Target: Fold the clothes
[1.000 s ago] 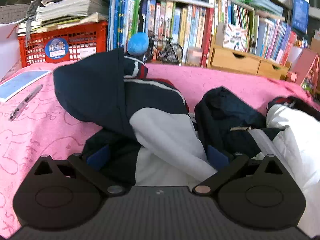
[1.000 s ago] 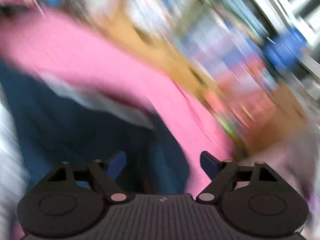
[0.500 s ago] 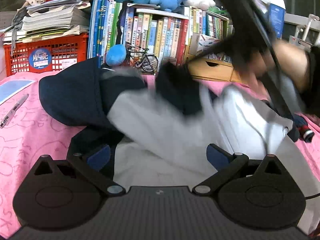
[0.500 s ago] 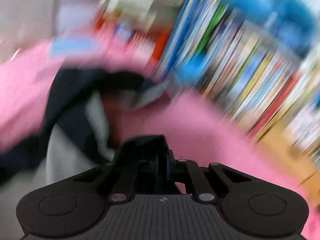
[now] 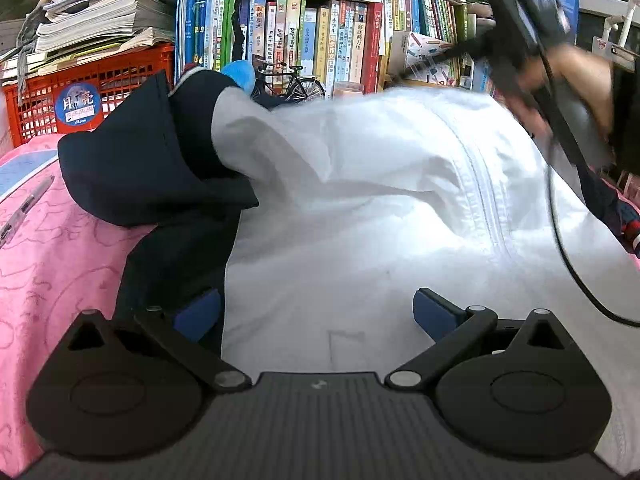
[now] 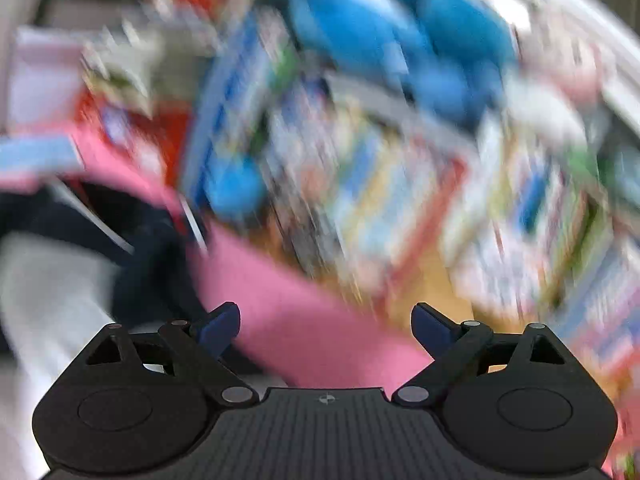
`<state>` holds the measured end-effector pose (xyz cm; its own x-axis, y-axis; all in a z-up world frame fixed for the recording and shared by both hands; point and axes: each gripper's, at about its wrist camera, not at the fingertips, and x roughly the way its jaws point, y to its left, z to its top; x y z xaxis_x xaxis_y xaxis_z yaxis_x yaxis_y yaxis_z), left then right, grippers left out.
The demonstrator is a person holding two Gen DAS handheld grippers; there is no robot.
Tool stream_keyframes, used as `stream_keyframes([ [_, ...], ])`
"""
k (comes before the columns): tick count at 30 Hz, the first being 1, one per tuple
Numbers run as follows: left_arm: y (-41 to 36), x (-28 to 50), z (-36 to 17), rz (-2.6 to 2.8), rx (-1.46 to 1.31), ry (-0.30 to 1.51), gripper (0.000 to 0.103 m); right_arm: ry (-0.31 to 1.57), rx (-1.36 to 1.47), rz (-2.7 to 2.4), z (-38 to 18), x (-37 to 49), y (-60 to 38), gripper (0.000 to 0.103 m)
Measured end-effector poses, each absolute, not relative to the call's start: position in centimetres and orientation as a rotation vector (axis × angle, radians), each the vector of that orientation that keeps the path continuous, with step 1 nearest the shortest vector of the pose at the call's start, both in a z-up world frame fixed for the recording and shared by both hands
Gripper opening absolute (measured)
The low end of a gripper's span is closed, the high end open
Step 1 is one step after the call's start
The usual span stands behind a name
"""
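While the white-and-navy hooded jacket [image 5: 360,208] lies spread on the pink patterned cloth [image 5: 48,264], left gripper [image 5: 316,312] sits over its white panel, jaws spread, not pinching. Right gripper [image 6: 325,320] has just been opening, nothing between its jaws; view blurred.

The right wrist view is smeared by motion: the books [image 6: 400,184] and a blue plush toy [image 6: 400,40] are only streaks. In the left wrist view, the white jacket [image 5: 360,220] hides the desk behind it, and the person's hand [image 5: 568,80] is blurred.
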<state>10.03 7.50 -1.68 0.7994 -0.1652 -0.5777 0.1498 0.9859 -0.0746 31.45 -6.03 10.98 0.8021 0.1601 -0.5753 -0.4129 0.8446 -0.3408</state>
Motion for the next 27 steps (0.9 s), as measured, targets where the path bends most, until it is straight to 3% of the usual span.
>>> stream_keyframes([
  [3,7.4,10.3,-1.7,-0.163,-0.012,0.627,0.103,0.752,-0.411,0.384,7.1,31.9,-7.4,0.086],
  [6,7.4,10.4,-1.7,-0.159,-0.003,0.631,0.103,0.736,-0.424,0.394,5.6,31.0,-6.6,0.083],
  [7,7.4,10.4,-1.7,-0.158,0.002,0.632,0.103,0.762,-0.383,0.423,5.8,31.0,-6.8,0.063],
  [8,7.4,10.5,-1.7,-0.157,0.005,0.633,0.103,0.792,-0.335,0.457,6.1,31.0,-7.2,0.034],
  [10,7.4,10.5,-1.7,-0.156,0.008,0.634,0.103,0.797,-0.332,0.472,6.2,30.2,-7.0,0.022],
  [16,7.4,10.5,-1.6,-0.158,0.010,0.635,0.103,0.568,-0.510,0.180,8.3,32.6,-6.7,0.016],
  [18,7.4,10.5,-1.6,-0.157,0.014,0.637,0.103,0.507,-0.471,0.015,9.3,35.5,-8.0,0.020],
  [21,7.4,10.4,-1.6,-0.155,0.016,0.638,0.103,0.641,-0.275,0.074,10.2,37.7,-10.8,0.037],
  [22,7.4,10.4,-1.6,-0.155,0.015,0.638,0.103,0.636,-0.237,0.111,10.7,36.9,-11.8,0.050],
  [23,7.4,10.4,-1.6,-0.156,0.014,0.638,0.103,0.620,-0.203,0.145,11.3,35.9,-12.9,0.071],
  [25,7.4,10.5,-1.6,-0.156,0.014,0.639,0.103,0.510,-0.207,0.125,12.6,32.9,-15.3,0.094],
  [27,7.4,10.5,-1.6,-0.156,0.014,0.639,0.103,0.463,-0.231,0.073,13.1,30.9,-18.1,0.095],
])
